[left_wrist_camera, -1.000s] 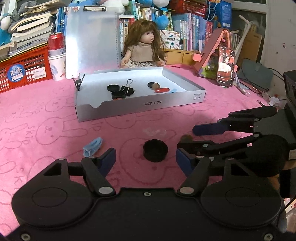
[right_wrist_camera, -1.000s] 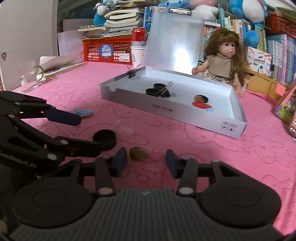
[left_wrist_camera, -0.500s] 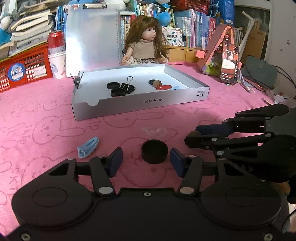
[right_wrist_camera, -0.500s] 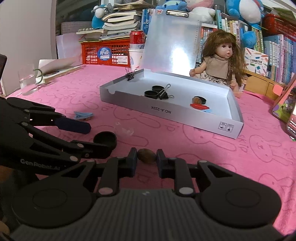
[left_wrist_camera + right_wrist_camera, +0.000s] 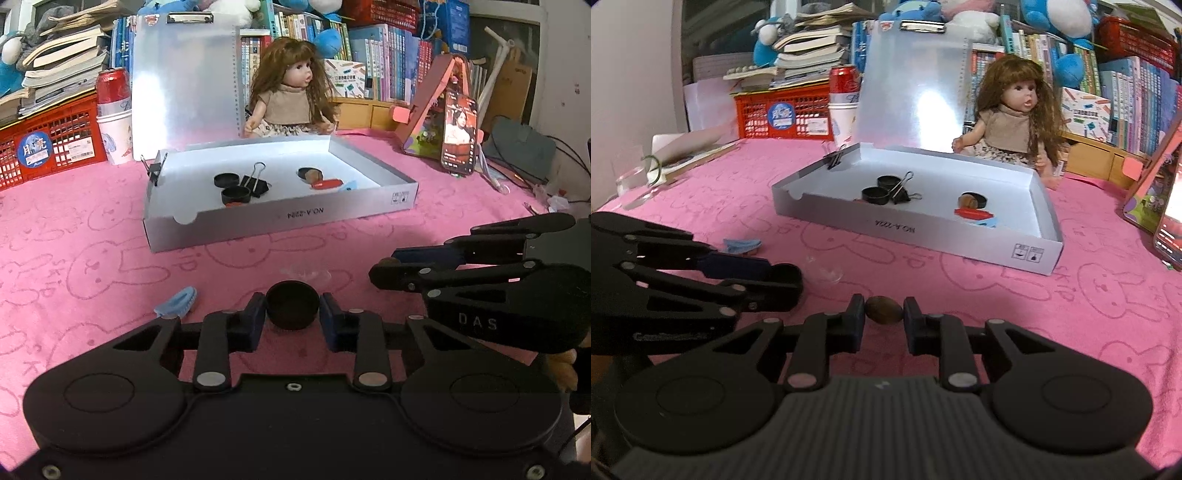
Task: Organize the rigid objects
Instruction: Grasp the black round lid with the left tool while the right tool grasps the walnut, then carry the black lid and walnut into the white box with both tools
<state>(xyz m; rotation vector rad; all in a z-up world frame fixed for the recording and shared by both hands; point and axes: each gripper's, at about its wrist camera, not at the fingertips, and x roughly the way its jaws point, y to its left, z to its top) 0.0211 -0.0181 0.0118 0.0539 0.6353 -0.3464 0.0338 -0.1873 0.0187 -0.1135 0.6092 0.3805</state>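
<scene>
Left hand-held gripper (image 5: 292, 317) snug around black cap (image 5: 292, 304).

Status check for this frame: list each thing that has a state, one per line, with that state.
left gripper: jaws just closing, pads against black cap
right gripper: shut on brown nut
white box: open, lid upright
blue clip: loose on cloth
phone: screen on

Dim indoor light; glare on upright clipboard (image 5: 916, 96); fisheye bending, dark vignetted corners.

Bare pink cloth (image 5: 997, 295) lies between tools and box (image 5: 923, 236).
</scene>
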